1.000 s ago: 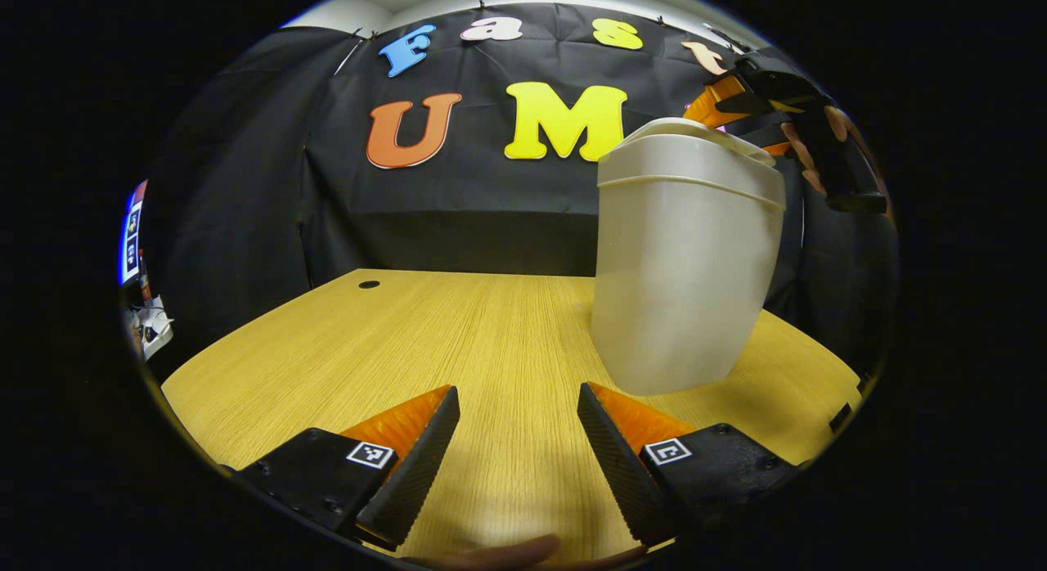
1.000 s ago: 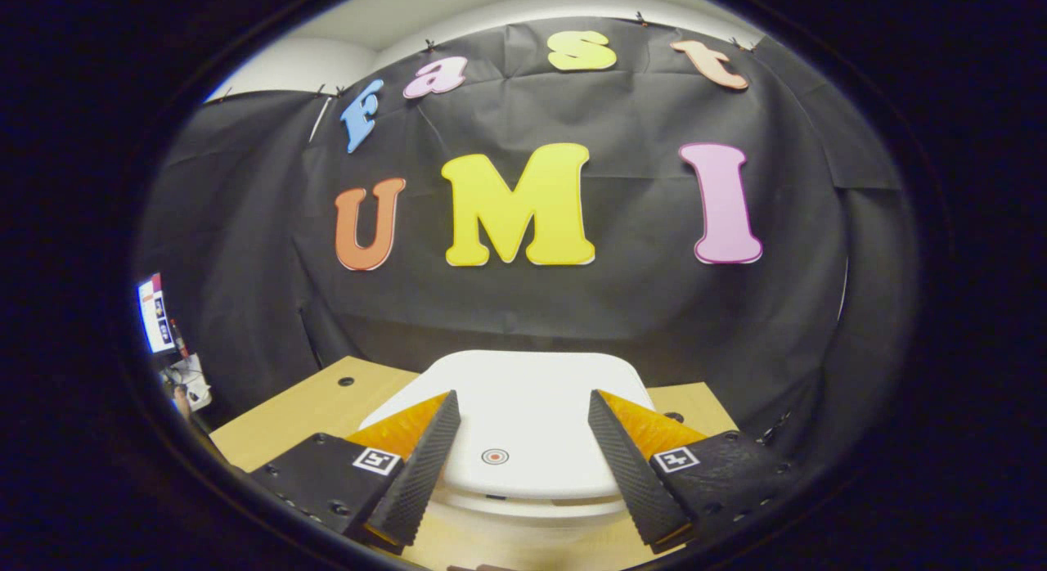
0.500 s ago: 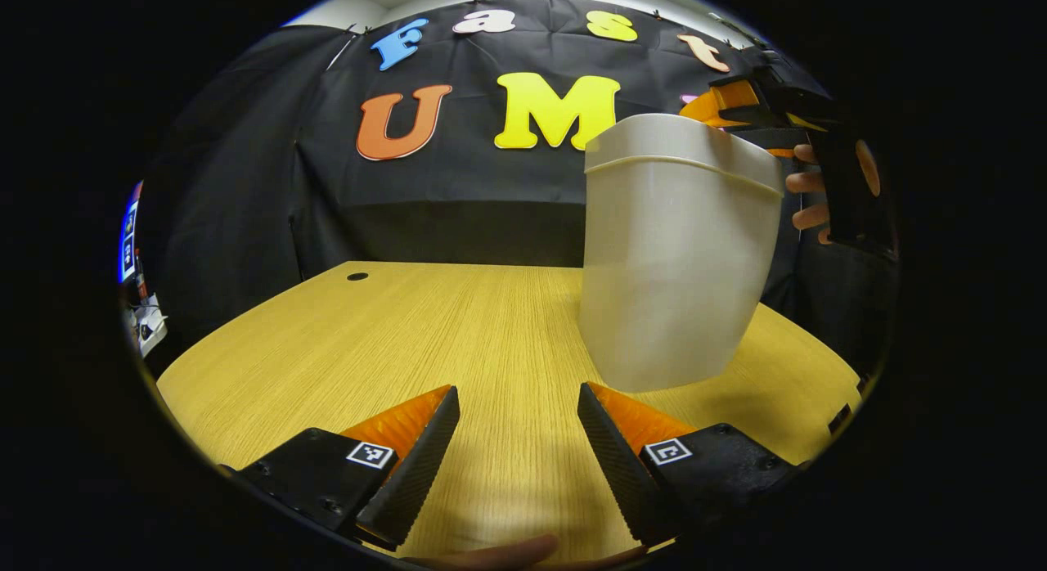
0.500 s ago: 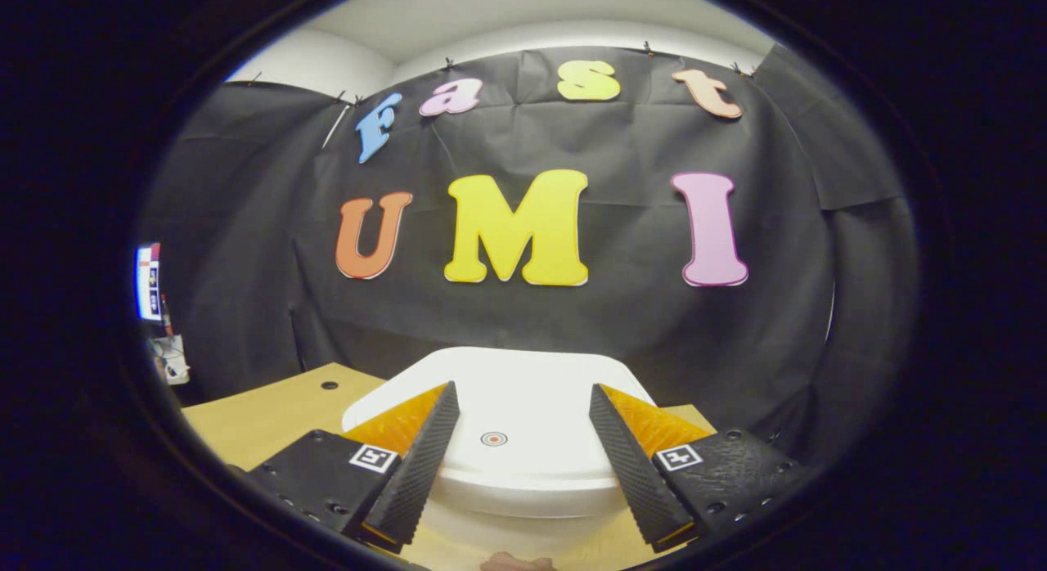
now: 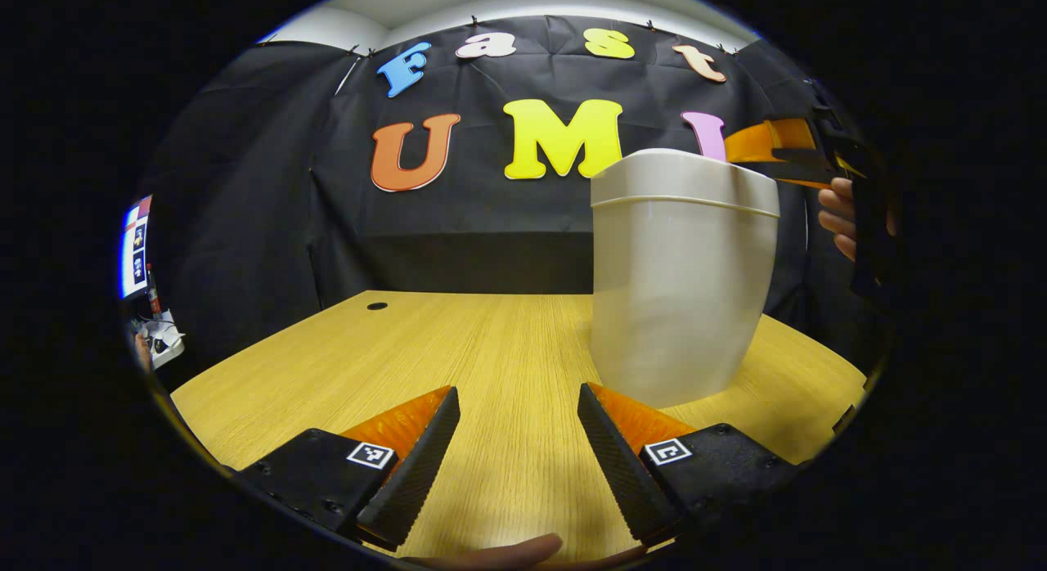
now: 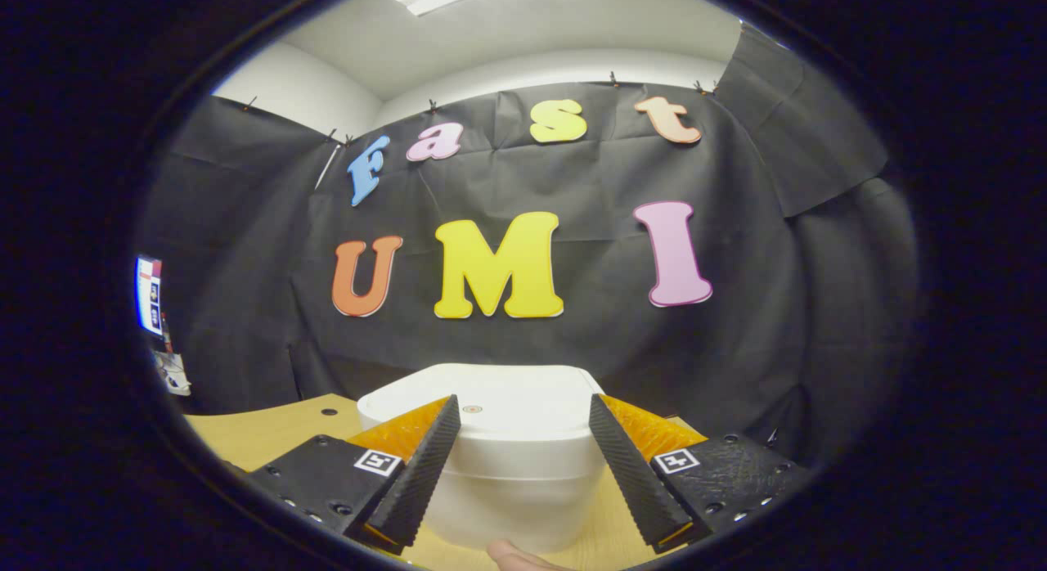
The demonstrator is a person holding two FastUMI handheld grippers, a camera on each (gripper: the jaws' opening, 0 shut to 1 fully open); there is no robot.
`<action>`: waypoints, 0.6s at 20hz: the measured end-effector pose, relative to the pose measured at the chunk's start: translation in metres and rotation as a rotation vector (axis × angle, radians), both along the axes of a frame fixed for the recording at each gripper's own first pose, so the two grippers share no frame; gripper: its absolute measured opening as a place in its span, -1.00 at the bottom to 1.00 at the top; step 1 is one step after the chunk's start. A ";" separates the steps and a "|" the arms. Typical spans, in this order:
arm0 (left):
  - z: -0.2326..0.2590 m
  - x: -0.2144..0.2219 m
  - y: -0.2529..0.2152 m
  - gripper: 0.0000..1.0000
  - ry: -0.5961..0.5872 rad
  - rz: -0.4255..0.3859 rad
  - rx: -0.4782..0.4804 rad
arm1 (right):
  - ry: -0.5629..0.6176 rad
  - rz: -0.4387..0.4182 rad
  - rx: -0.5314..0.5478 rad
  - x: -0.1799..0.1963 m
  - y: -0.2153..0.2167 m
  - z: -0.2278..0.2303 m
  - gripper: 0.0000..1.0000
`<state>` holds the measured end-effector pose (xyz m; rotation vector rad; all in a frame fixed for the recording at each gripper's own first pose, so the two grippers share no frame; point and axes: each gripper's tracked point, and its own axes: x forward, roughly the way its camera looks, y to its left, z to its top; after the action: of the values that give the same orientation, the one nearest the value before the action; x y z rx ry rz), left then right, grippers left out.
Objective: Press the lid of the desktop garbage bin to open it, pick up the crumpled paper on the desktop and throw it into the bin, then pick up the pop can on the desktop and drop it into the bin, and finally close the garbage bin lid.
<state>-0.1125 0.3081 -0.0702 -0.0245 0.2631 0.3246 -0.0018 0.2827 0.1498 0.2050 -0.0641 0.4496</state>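
The left gripper (image 5: 517, 456) stood released, its jaws spread wide and nothing between them; it hung low over the bare wooden desk (image 5: 458, 350) and touched no object. The garbage bin (image 5: 679, 276) stood upright on the desk ahead of this gripper and to its right, just beyond the right finger, apart from it. The bin's lid (image 5: 683, 172) lay shut and level on the rim. Past the bin, higher and further right, the right gripper (image 5: 777, 150) was seen with a hand (image 5: 838, 223) around its grip.

In the right gripper view, the right gripper (image 6: 523, 465) was likewise released, jaws wide apart and holding nothing. The bin (image 6: 511, 489) sat directly ahead and below, framed between the two fingers, with the closed lid (image 6: 499, 403) and its small round mark (image 6: 472, 409) facing up. Whether the fingers touched the bin could not be told. A fingertip (image 6: 515, 557) showed at the bottom edge
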 end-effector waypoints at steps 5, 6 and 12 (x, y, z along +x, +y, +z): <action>0.008 0.000 0.000 0.90 -0.029 0.010 0.004 | 0.044 0.006 -0.001 -0.039 -0.025 -0.052 0.92; 0.008 0.001 -0.001 0.90 -0.031 0.011 0.005 | 0.055 -0.007 -0.013 -0.044 -0.031 -0.063 0.92; 0.021 0.000 0.003 0.90 -0.072 0.040 0.003 | 0.033 -0.074 -0.125 -0.071 -0.055 -0.101 0.92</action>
<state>-0.1127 0.3112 -0.0493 -0.0382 0.1912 0.3630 -0.0725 0.2277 0.0492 0.0862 -0.0115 0.3747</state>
